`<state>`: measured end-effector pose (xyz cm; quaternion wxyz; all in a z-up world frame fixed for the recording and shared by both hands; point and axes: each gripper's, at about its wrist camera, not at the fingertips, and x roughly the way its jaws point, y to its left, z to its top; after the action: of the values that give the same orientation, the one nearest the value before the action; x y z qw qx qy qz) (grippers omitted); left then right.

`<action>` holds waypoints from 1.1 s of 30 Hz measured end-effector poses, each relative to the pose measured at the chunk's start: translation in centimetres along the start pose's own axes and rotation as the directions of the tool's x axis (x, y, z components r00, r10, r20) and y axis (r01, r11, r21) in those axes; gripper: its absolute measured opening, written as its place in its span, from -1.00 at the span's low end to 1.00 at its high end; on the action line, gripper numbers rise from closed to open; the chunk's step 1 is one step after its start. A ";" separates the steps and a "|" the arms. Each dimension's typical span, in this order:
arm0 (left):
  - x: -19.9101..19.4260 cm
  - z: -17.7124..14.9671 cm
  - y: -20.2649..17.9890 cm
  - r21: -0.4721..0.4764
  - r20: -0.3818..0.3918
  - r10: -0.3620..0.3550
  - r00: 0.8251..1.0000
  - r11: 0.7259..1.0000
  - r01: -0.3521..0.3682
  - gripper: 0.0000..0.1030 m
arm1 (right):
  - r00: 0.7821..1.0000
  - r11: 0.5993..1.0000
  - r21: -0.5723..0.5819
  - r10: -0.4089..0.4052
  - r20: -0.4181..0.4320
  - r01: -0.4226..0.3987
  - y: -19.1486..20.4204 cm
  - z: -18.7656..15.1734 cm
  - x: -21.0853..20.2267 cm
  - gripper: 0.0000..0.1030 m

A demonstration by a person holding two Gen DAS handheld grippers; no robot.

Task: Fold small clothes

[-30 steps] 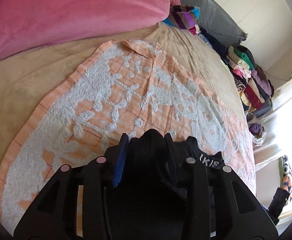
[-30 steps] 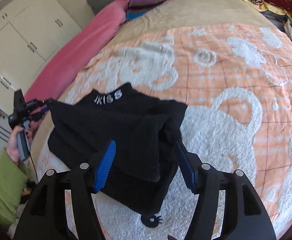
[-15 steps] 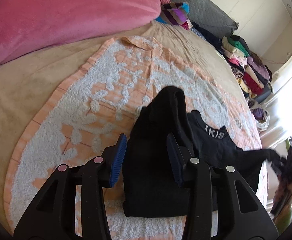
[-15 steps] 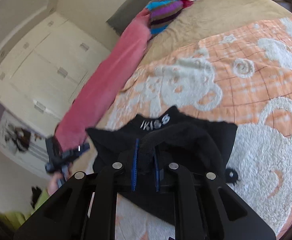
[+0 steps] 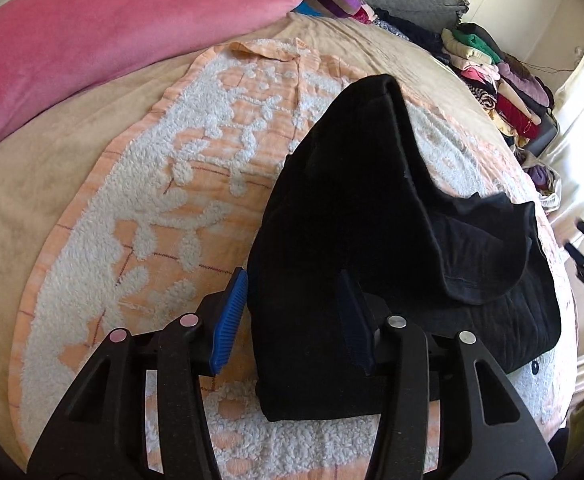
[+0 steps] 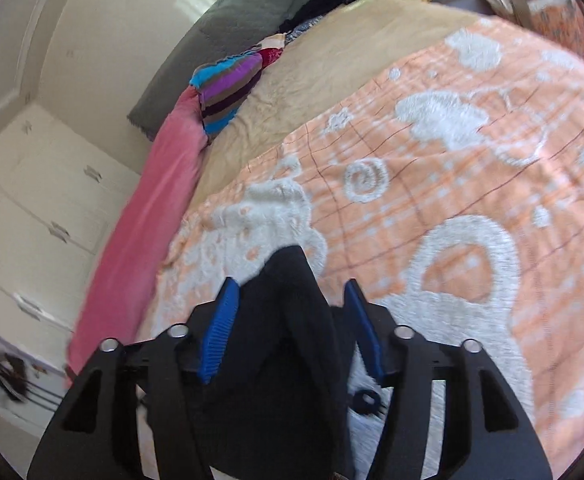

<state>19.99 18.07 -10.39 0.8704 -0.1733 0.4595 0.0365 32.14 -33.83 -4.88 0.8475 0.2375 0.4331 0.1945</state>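
Holding a gripper in each hand, we worked over the black garment (image 5: 356,216) that lay bunched on the orange and white towel (image 5: 164,208) spread across the tan bedcover (image 5: 32,168).

Our left gripper (image 5: 294,316) had its jaws spread wide, the blue pads (image 5: 230,316) standing well apart. The near edge of the garment sat between them, but neither pad pressed on it. From that view the cloth rose in a dark peak toward the far side of the towel, and a thinner layer was flopped over to the right, its hem curling near the towel's edge.

Our right gripper (image 6: 292,328) also had its jaws apart. A ridge of the same black garment (image 6: 288,320) stood up between the blue pads (image 6: 218,336); whether either pad touched the cloth we could not tell. That view was somewhat blurred.

Along the far edge of the bed lay a long pink blanket (image 5: 104,28), and a striped cloth (image 6: 228,92) in blue, purple and brown rested at its end. A grey pillow (image 6: 248,12) leaned behind it, and a pile of coloured clothes (image 5: 496,80) was stacked on the right side. White cupboards (image 6: 36,216) stood beside the bed.
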 end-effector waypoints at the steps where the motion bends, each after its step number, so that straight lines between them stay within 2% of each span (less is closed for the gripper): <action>1: 0.2 -0.1 0.1 -0.004 -0.007 0.002 1.000 1.000 -0.002 -0.13 | 1.000 0.998 -0.054 -0.024 -0.005 0.024 0.4 -0.9 -0.8 0.37; 2: 0.4 -0.2 0.1 -0.007 -0.015 0.005 1.000 1.000 -0.005 -0.07 | 0.998 0.992 -0.111 -0.054 -0.012 0.052 0.8 -2.1 -1.3 0.48; 4: 0.7 -0.4 0.2 -0.020 -0.027 0.007 1.000 1.000 -0.008 -0.03 | 0.994 0.983 -0.159 -0.100 -0.039 0.093 1.0 -4.2 -1.4 0.51; 9: 0.1 -1.4 0.0 -0.036 -0.012 -0.024 1.000 0.999 0.023 -0.05 | 0.984 0.978 -0.190 -0.109 -0.140 0.081 0.7 -8.3 0.8 0.51; 11: 0.1 -1.7 -0.1 -0.038 -0.013 -0.040 0.999 0.999 0.040 -0.30 | 0.982 0.980 -0.187 -0.102 -0.158 0.071 0.9 -8.7 1.4 0.44; 15: 0.1 -1.8 0.1 -0.060 -0.003 -0.087 0.996 0.994 0.086 -0.56 | 0.979 0.979 -0.186 -0.118 -0.168 0.086 0.3 -8.9 1.9 0.44; 16: 0.0 -1.9 0.1 -0.060 0.003 -0.090 0.996 0.994 0.090 -0.68 | 0.979 0.980 -0.183 -0.112 -0.170 0.081 0.2 -9.0 1.9 0.36; 17: -0.1 -1.8 0.1 -0.059 0.010 -0.096 0.995 0.994 0.096 -0.75 | 0.979 0.981 -0.177 -0.108 -0.172 0.077 0.0 -9.0 2.0 0.19; 20: -0.4 -1.8 0.1 -0.059 0.012 -0.110 0.994 0.992 0.111 -0.80 | 0.981 0.984 -0.174 -0.076 -0.179 0.044 0.2 -8.8 1.9 -0.18; 21: -0.5 -1.8 0.1 -0.056 0.014 -0.111 0.994 0.992 0.112 -0.81 | 0.982 0.983 -0.177 -0.072 -0.175 0.041 0.3 -8.8 1.9 -0.24; 22: -0.6 -1.8 0.0 -0.051 0.018 -0.111 0.994 0.992 0.112 -0.83 | 0.983 0.983 -0.179 -0.070 -0.171 0.039 0.2 -8.8 2.0 -0.45; 23: -0.8 -1.8 -0.1 -0.043 0.025 -0.110 0.994 0.993 0.111 -0.84 | 0.984 0.983 -0.179 -0.067 -0.168 0.036 0.2 -8.8 2.0 -0.78; 27: -2.2 -2.0 -0.3 -0.006 0.054 -0.136 0.989 0.991 0.137 -0.86 | 0.989 0.994 -0.106 0.003 -0.145 -0.019 -0.4 -8.3 0.5 -0.84; 33: -5.6 -2.9 0.3 0.025 0.070 -0.216 0.974 0.976 0.215 -0.86 | 0.988 0.995 -0.035 0.084 -0.129 -0.090 -0.7 -8.9 -3.0 -0.87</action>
<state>14.41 17.88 -7.40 0.8868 -0.2131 0.4064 -0.0558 23.25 -33.89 -7.91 0.8134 0.2260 0.4715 0.2549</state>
